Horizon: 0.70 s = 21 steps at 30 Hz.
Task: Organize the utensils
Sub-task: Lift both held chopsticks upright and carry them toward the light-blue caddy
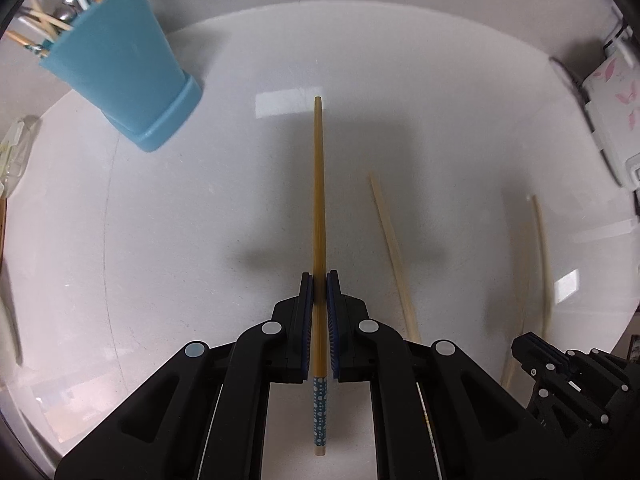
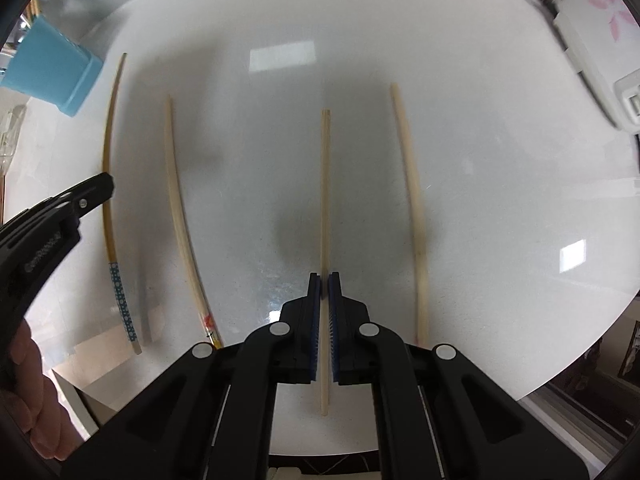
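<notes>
My left gripper is shut on a brown chopstick with a blue dotted end, which points away from me above the white table. A blue utensil holder with chopsticks and spoons in it stands at the upper left. In the right wrist view my right gripper is shut on a pale chopstick low over the table. The left gripper and its dotted chopstick show at the left there. The right gripper appears at the lower right of the left wrist view.
Two loose pale chopsticks lie on the table, one to the left and one to the right of my right gripper. A white box with pink flowers sits at the far right. The table's round edge is near. A hand holds the left gripper.
</notes>
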Tool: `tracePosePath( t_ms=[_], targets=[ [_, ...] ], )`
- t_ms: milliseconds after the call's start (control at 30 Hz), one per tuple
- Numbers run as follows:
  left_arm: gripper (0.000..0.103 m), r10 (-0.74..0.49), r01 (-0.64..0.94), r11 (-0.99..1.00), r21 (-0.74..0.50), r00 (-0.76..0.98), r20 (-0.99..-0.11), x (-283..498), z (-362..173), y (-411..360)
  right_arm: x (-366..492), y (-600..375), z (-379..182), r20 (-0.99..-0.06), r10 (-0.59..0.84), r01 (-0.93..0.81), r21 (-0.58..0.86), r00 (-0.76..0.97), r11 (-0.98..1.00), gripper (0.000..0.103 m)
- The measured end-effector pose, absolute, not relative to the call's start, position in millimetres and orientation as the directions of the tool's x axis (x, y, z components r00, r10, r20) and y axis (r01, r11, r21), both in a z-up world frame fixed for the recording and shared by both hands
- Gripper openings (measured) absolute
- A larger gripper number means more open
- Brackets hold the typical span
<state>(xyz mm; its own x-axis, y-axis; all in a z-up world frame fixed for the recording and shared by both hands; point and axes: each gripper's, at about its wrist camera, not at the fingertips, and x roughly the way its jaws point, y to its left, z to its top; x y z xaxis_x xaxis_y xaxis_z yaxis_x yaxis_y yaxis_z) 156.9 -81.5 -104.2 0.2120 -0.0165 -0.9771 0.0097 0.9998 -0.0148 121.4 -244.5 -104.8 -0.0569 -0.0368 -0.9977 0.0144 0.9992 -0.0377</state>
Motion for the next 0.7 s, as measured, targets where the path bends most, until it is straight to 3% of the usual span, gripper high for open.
tracePosePath(
  t_ms=[267,700],
  targets=[
    [0.006,-0.009,-0.003,1.0,-0.011,0.436,-0.9,122,-50,-67,110,-259,-56,-0.988,-0.065,0.036,-0.061,0.14,0.997,0.003],
    [0.006,0.015,-0.049,0.999,-0.014,0.545,-0.838,109,-4,-61,108,-258,1,-0.941,-0.06,0.025,-0.055,0.333,0.998,0.003]
  ],
)
